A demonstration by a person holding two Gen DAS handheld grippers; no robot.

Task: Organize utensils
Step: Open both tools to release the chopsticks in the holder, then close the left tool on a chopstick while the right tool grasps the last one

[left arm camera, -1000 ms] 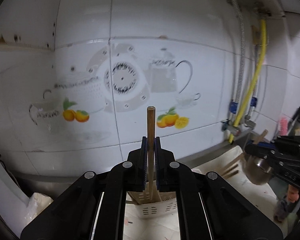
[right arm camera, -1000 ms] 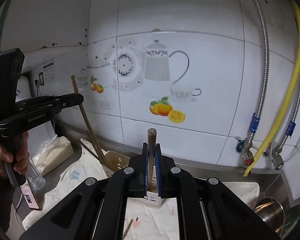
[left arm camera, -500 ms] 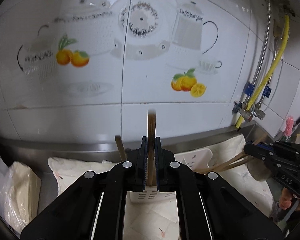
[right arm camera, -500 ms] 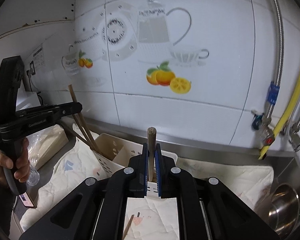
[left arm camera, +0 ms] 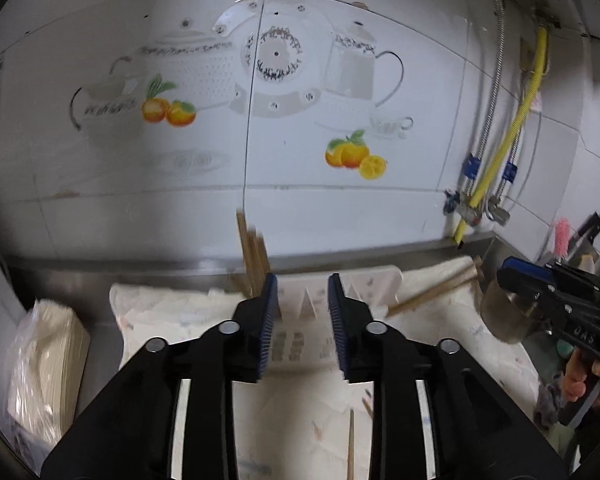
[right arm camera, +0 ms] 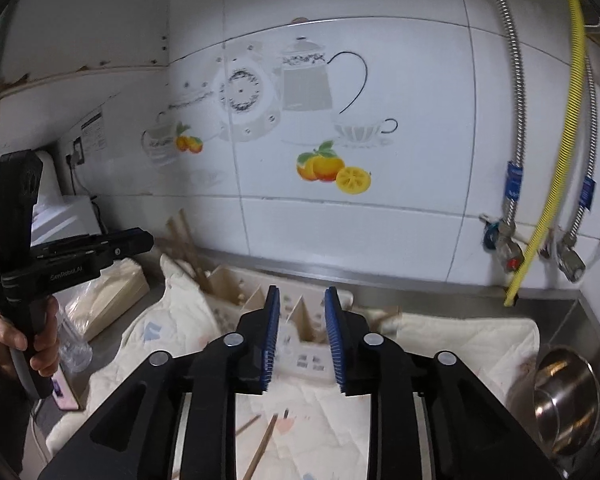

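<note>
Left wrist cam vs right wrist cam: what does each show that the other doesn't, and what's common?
Left wrist view only: the pink brush at far right, and the person's right hand gripping the other tool.

Right wrist view only: the wall socket and the person's left hand.

Both: the white utensil holder, wooden chopsticks standing in its left end, loose chopsticks on the cloth, the steel cup, the yellow hose. Left gripper and right gripper are both open, empty.

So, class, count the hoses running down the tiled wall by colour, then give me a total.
yellow hose: 1
silver braided hoses: 2
Total: 3
</note>
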